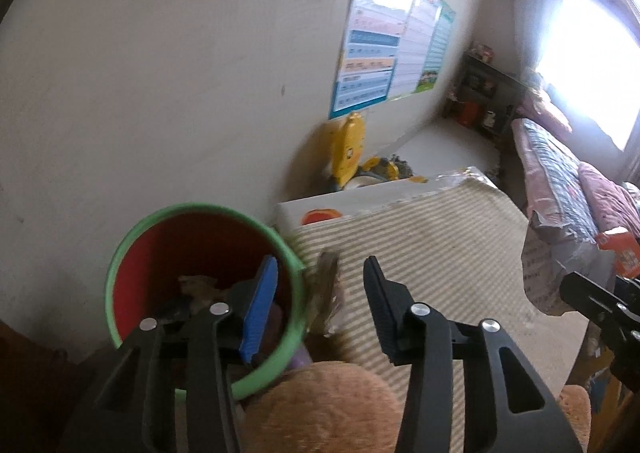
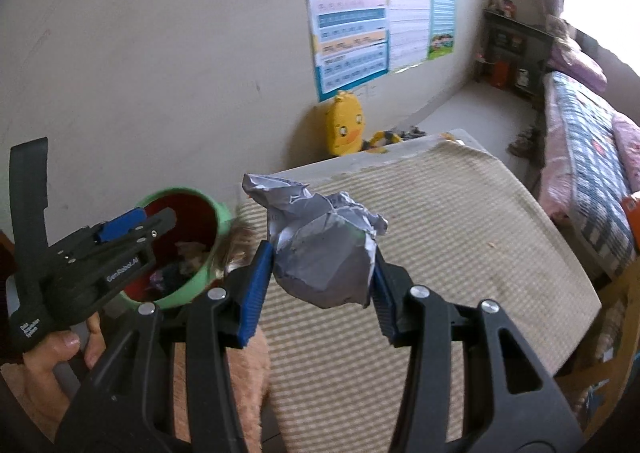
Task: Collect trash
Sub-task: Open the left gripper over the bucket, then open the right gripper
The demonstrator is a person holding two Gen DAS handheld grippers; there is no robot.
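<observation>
- The left wrist view looks steeply down along its own fingers (image 1: pixel 260 309), close over the green-rimmed bin (image 1: pixel 132 237) at the wall.
- The right wrist view faces the same way from further right, above the striped bench (image 2: pixel 460 237).
- Both share the bin (image 2: pixel 222 219), bench (image 1: pixel 440 221), wall posters (image 1: pixel 368 65) and yellow duck toy (image 2: pixel 346 129).

bin (image 1: pixel 120 273) contents blurred, part hidden behind left gripper (image 1: pixel 320 293) finger; brownish scrap (image 1: pixel 328 293) at the rim too smeared to identify. wall posters (image 2: pixel 352 13) unreadable. shelf items (image 2: pixel 508 53) too small.
</observation>
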